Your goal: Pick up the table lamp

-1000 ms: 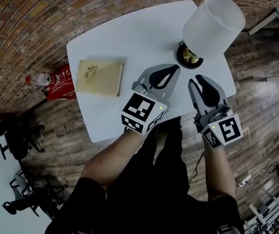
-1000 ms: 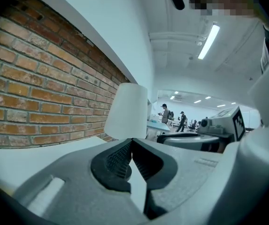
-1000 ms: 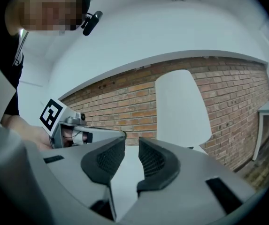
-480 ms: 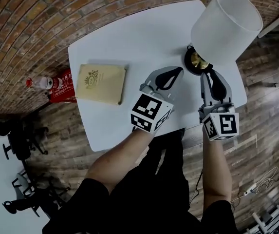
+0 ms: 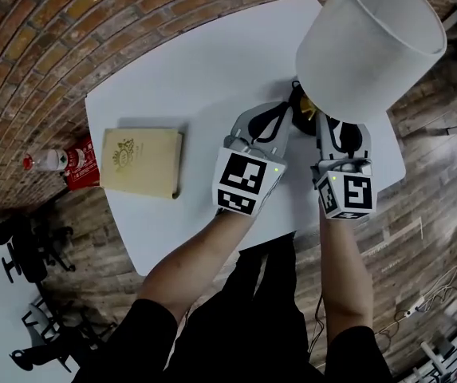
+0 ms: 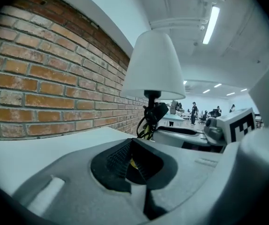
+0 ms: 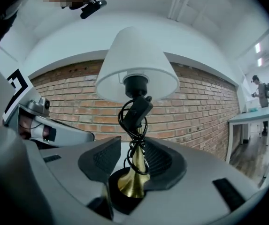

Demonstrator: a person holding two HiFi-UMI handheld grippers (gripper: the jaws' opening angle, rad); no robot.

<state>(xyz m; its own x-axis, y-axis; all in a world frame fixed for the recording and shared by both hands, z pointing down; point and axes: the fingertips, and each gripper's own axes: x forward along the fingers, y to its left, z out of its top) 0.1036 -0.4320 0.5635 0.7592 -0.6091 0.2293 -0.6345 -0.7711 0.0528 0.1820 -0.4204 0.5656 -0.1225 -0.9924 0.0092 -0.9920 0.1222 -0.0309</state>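
The table lamp has a wide white shade (image 5: 368, 42), a brass stem (image 7: 134, 170) wound with black cord, and a black base (image 5: 300, 108). It stands at the right of the white table (image 5: 180, 70). My right gripper (image 5: 333, 126) reaches under the shade. Its jaws are opening, with the stem standing between them (image 7: 133, 149) and a gap on each side. My left gripper (image 5: 280, 112) lies just left of the base with its tips together and nothing held (image 6: 132, 143). In the left gripper view the lamp (image 6: 150, 69) rises just ahead, slightly right.
A tan book (image 5: 140, 162) lies on the table's left part. A bottle (image 5: 45, 159) and a red pack (image 5: 80, 166) sit on the wooden floor beside the table. A brick wall (image 7: 204, 111) runs behind the lamp.
Both grippers have moved forward and down to the lamp's base. The right one has gone under the shade and its jaws have spread around the stem.
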